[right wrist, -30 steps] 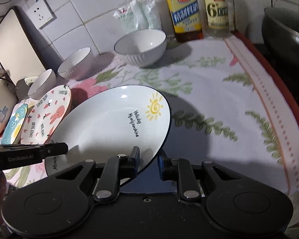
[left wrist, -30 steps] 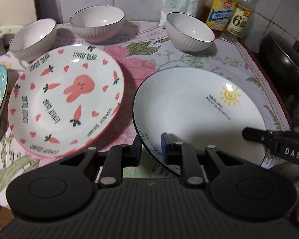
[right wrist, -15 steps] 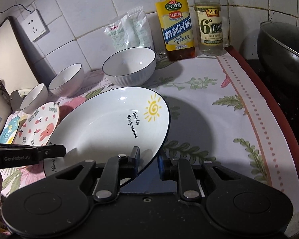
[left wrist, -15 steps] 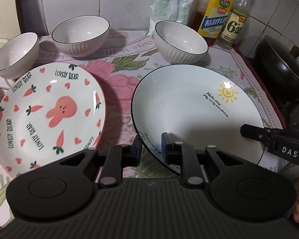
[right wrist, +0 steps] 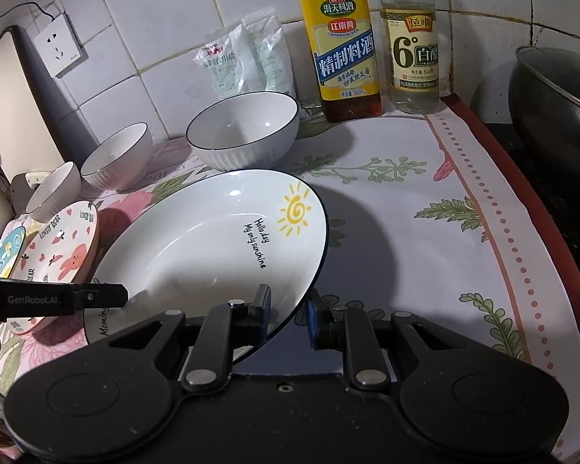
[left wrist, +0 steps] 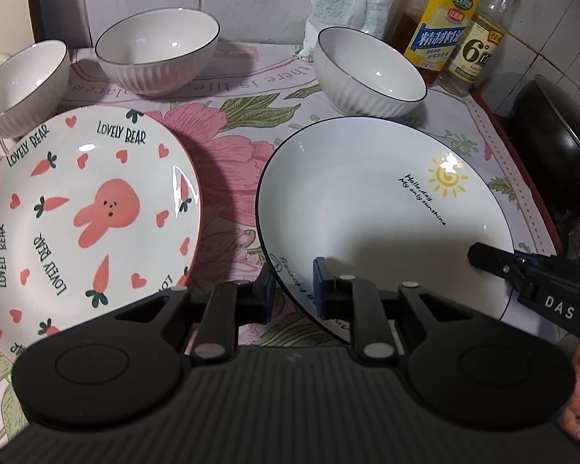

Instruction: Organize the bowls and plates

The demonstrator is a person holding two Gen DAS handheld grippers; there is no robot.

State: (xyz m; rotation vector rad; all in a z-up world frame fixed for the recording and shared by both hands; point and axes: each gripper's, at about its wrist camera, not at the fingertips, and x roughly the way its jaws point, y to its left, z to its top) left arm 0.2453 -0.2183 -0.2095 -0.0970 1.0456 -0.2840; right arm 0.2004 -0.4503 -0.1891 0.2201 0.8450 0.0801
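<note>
A floral pink-and-green tablecloth (right wrist: pixel 425 232) covers a counter backed by white wall tiles (right wrist: pixel 154 58), with a wall socket (right wrist: pixel 60 46) at the left. At the back stand a yellow-labelled bottle of cooking wine (right wrist: pixel 342 46), a clear vinegar bottle (right wrist: pixel 411 50) and a white plastic packet (right wrist: pixel 247 62); a black wok (right wrist: pixel 553 108) sits at the right. Three white ribbed bowls (left wrist: pixel 158 54) line the rear, and a white rabbit-and-carrot plate (left wrist: pixel 81 216) lies at the left. The white sun-printed plate with a dark rim (left wrist: pixel 367 216) is tilted above the cloth. The left gripper (left wrist: pixel 292 290) pinches its near left rim, and the right gripper (right wrist: pixel 288 315) clamps its right rim, both pointing steeply downward.
</note>
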